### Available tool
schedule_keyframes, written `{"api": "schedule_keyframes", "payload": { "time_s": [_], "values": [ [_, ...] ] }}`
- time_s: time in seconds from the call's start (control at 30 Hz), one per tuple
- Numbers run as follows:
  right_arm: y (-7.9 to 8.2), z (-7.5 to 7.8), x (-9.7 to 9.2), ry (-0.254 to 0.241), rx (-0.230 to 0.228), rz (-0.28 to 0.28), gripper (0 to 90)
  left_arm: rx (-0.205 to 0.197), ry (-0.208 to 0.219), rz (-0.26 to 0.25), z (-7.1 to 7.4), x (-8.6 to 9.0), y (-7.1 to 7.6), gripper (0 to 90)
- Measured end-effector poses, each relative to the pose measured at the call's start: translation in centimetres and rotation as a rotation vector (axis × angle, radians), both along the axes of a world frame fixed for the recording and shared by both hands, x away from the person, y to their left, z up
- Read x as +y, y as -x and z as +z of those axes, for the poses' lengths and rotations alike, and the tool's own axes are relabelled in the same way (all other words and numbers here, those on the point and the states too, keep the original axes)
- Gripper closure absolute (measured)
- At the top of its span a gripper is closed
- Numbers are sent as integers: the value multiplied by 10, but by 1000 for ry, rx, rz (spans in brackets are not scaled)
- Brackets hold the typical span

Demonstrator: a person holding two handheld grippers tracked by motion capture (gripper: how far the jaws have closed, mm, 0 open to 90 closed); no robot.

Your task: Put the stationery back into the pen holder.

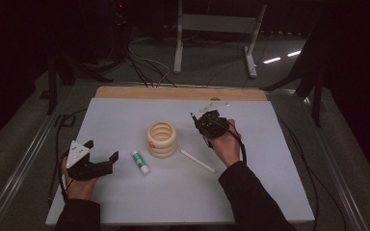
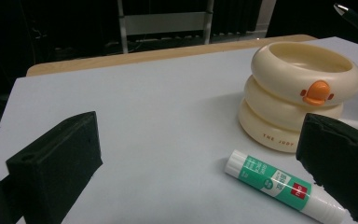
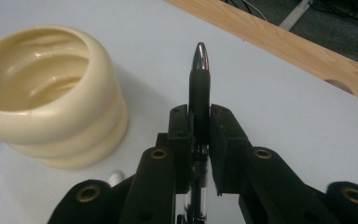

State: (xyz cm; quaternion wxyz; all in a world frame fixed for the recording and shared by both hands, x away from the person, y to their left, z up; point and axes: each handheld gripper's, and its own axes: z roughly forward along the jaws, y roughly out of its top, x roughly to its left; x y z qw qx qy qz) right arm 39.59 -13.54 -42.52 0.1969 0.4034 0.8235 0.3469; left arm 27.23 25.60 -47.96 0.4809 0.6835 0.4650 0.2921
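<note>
**Black pen pinched in my right jaws, beside the cream holder**

Black and slim, the pen [image 3: 199, 93] stands clamped between the two jaws of my right gripper [image 3: 199, 126], its rounded metal tip poking up past the pads and its clear lower barrel running down between them. In the high view that right gripper [image 1: 211, 124] sits raised over the white table [image 1: 125, 120], just to the right of the cream ringed holder [image 1: 162, 139], with my right hand [image 1: 226, 147] wrapped around its body and a cable trailing off it. The pen is off the table surface and is not inside the holder; from the right gripper view the holder [image 3: 46, 102] lies to the left of the pen, close by but apart from it, its open mouth showing.

My left gripper [image 1: 101, 155] rests near the left front of the table, held by my left hand [image 1: 79, 185], grey three-cornered plate on top. Its jaws stand wide, with nothing between them. Looking along them, I see a glue stick [image 2: 284, 186] with a green and white label lying flat on the table, its far end passing behind my right-hand jaw, and behind it the holder [image 2: 303, 93] with a small orange duck bill on its top ring.

A white stick [image 1: 197, 160] lies loose on the table between the holder and my right hand. A strip of bare wood [image 1: 173, 93] runs along the far edge.
</note>
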Motion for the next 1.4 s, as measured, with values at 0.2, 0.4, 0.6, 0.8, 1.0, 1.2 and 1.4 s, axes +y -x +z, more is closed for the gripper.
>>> {"api": "schedule_keyframes", "payload": {
  "time_s": [0.2, 0.4, 0.6, 0.8, 1.0, 1.2, 1.4],
  "values": [
    [0, 3, 2, -19, -13, 2, 800, 1, 2, 0, 0, 0, 0, 4],
    [1, 8, 5, -34, -25, 9, 800, 1, 2, -4, 0, 0, 0, 4],
    [1, 13, 9, -31, -37, 19, 800, 2, 4, -6, 0, 0, 0, 3],
    [-1, 19, 14, -37, -45, 27, 800, 2, 5, -8, 0, 0, 0, 4],
    [-3, 22, 17, -59, -48, 31, 800, 3, 5, -10, 0, 0, 0, 4],
    [-5, 24, 19, -73, -50, 36, 800, 1, 5, -11, 0, -1, 0, 4],
    [-6, 27, 22, -85, -54, 42, 800, 2, 5, -12, -1, -1, 0, 4]
  ]
}}
